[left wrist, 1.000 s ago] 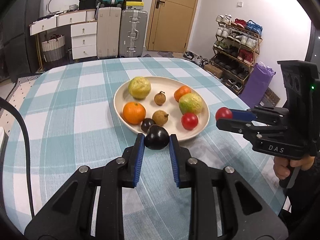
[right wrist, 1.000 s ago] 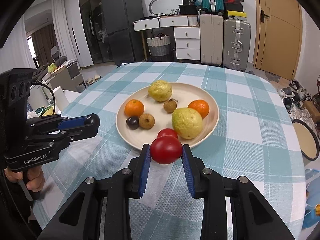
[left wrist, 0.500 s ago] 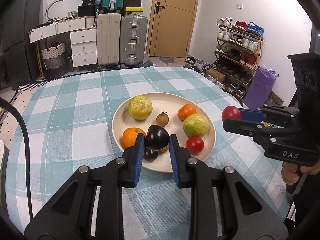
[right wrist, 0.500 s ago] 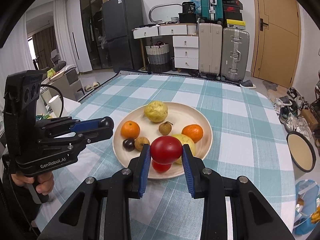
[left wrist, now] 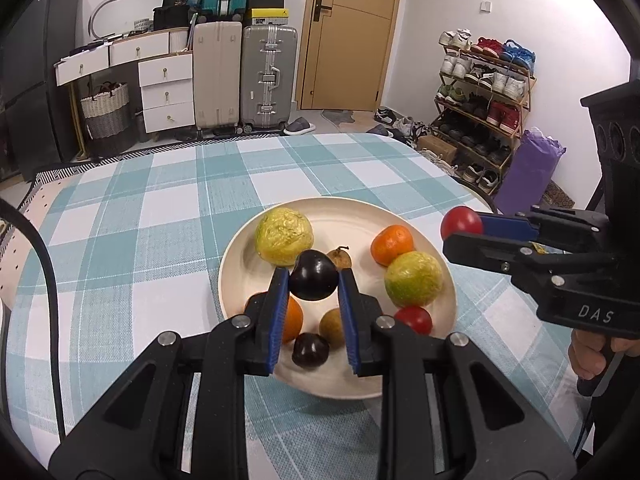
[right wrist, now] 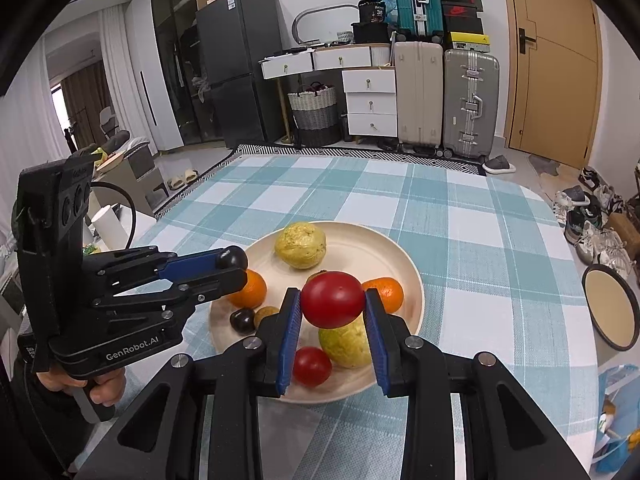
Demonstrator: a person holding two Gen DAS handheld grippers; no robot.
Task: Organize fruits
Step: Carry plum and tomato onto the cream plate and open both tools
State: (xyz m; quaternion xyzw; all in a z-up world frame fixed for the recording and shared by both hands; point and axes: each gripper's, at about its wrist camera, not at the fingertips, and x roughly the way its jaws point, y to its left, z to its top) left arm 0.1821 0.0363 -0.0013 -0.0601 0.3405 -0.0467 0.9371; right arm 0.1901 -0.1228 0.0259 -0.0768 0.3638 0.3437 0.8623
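Dark plum [left wrist: 313,281], red tomato [right wrist: 332,299] held over plate [left wrist: 240,264].

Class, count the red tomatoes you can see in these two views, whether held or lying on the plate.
2. One tomato is clamped in the right gripper above the plate; the other tomato lies at the plate's near edge beside the green fruit. None seems hidden.

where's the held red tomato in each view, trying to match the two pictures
Left wrist view: tomato at right of middle, at the tip of the right gripper that comes in from the right edge.
Right wrist view: tomato near the centre, clamped between that gripper's blue pads, above the plate.
Shared landmark: the yellow fruit at the plate's far side.
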